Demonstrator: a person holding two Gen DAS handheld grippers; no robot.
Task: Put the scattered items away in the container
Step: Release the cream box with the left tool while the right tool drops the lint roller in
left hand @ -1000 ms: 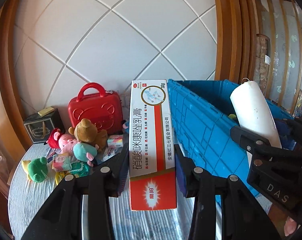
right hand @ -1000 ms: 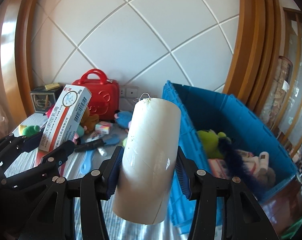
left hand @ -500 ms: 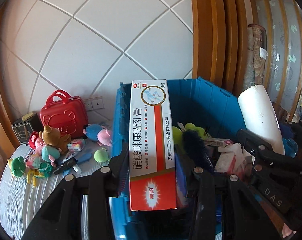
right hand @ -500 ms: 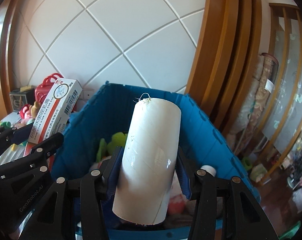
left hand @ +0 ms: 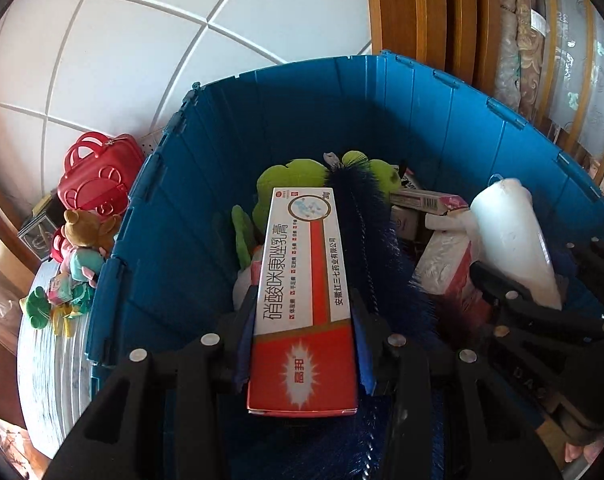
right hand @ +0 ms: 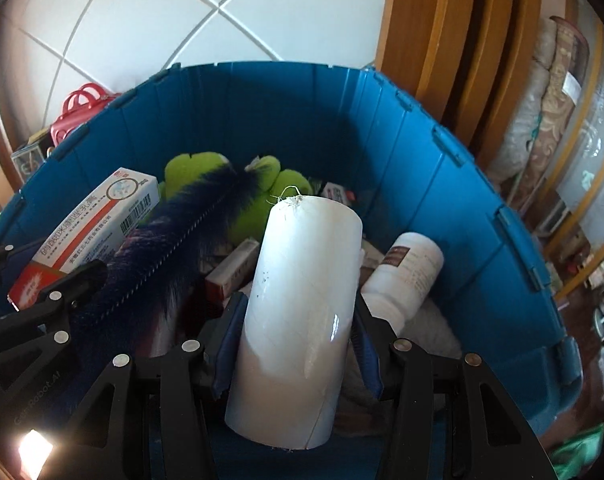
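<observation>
Two hand-held grippers hang over an open blue container (left hand: 293, 112), both angled down into it. From the left wrist camera, the left gripper (left hand: 302, 344) is clamped on a long red-and-white medicine box (left hand: 306, 300), its blue pads pressing the box's two long sides. From the right wrist camera, the right gripper (right hand: 297, 344) is clamped on a white roll (right hand: 302, 304) standing up between its pads. Inside the container lie a green plush toy (left hand: 285, 184), a dark blue bristly brush (left hand: 366, 232), a white bottle (right hand: 406, 276) and small cartons. Outside, to the left — on a striped table (left hand: 45, 364) — several scattered items sit: a red toy case (left hand: 97, 176) and a cluster of small plush toys (left hand: 81, 248).
</observation>
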